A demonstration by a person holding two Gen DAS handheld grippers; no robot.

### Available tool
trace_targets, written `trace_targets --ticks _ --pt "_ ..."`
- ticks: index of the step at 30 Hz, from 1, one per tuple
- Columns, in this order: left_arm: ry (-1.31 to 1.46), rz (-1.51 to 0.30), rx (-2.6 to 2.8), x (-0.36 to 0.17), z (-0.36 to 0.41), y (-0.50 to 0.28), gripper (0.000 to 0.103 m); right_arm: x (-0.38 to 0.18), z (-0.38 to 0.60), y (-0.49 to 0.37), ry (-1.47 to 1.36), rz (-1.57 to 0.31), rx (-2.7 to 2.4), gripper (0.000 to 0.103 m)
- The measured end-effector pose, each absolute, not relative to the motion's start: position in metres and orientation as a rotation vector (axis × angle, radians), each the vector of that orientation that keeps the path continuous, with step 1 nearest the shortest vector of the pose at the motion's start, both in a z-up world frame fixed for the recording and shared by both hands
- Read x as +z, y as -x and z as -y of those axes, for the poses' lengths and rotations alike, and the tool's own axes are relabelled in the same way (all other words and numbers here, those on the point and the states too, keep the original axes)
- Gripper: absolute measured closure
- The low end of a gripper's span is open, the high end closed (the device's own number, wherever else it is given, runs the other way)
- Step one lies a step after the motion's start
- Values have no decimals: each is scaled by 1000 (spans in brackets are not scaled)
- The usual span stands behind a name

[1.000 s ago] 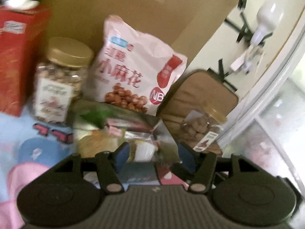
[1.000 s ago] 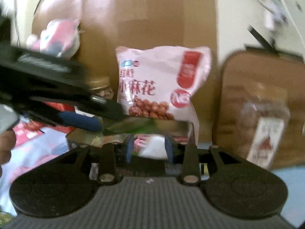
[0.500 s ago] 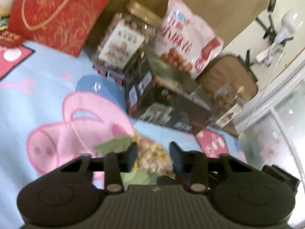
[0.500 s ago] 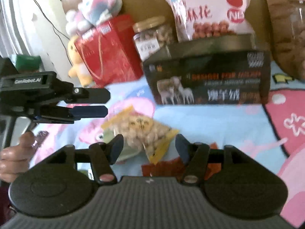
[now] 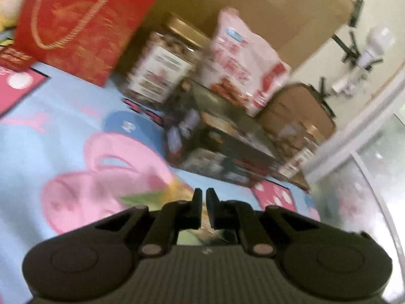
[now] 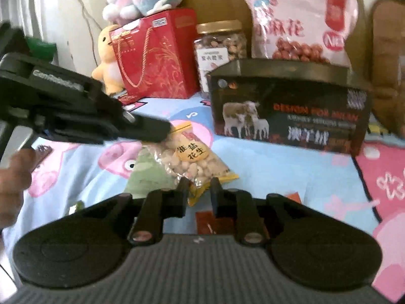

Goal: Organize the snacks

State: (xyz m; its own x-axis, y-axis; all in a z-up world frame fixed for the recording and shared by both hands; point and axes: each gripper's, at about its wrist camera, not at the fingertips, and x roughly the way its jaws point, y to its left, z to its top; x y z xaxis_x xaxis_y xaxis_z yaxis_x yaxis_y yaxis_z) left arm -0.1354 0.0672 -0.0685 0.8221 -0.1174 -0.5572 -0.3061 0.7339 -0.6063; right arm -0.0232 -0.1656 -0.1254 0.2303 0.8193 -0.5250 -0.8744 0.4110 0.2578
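**Inspector:** Report the jaws, left first.

**Me:** My left jaws are drawn together to a sliver. They sit at the top corner of the peanut bag (image 6: 187, 157). Whether any film is caught between them, I cannot tell. My right jaws are partly open and closing, with the bag's yellow lower corner between them and the pads not visibly pressing yet.

**Inspector:** Location of the bag?

**Me:** It lies flat on the cartoon sheet (image 6: 278, 167), just ahead of my right jaws. Well beyond them, left to right, stand a red gift bag (image 6: 154, 58), a nut jar (image 6: 220, 48) and a pink snack bag (image 6: 301, 22). A dark box (image 6: 286, 116) sits nearer, ahead and to the right.

**Inspector:** Hazards?

**Me:** Three, in my judgement.
- The left jaws may have shut on nothing, so a lift would hang the bag from one corner only.
- The right jaws have only a thin seam to bite, and slick film could slide out.
- Pulling the two corners apart unevenly could tear the seal and spill peanuts.
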Motion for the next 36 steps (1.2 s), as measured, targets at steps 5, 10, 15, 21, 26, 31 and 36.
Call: trace_targets --ticks 5,10,15,21,26,31,36 --pt "767 -656 119 -76 -77 121 83 -130 168 19 86 -678 1176 56" --pt "734 -692 98 -84 -69 100 78 -135 158 23 135 -665 1180 53" --pt "763 -712 69 -86 -67 94 78 -138 152 31 200 -597 1162 53" --pt "777 -686 151 -81 -81 97 53 -138 161 30 219 -578 1120 56" --pt "719 -747 165 -87 -72 86 59 -139 156 36 293 -544 1114 55" --pt "741 -757 124 -91 -69 84 86 -138 146 36 326 -521 1114 61" --pt "722 -712 82 -76 -59 92 88 -130 156 34 275 -497 1101 77"
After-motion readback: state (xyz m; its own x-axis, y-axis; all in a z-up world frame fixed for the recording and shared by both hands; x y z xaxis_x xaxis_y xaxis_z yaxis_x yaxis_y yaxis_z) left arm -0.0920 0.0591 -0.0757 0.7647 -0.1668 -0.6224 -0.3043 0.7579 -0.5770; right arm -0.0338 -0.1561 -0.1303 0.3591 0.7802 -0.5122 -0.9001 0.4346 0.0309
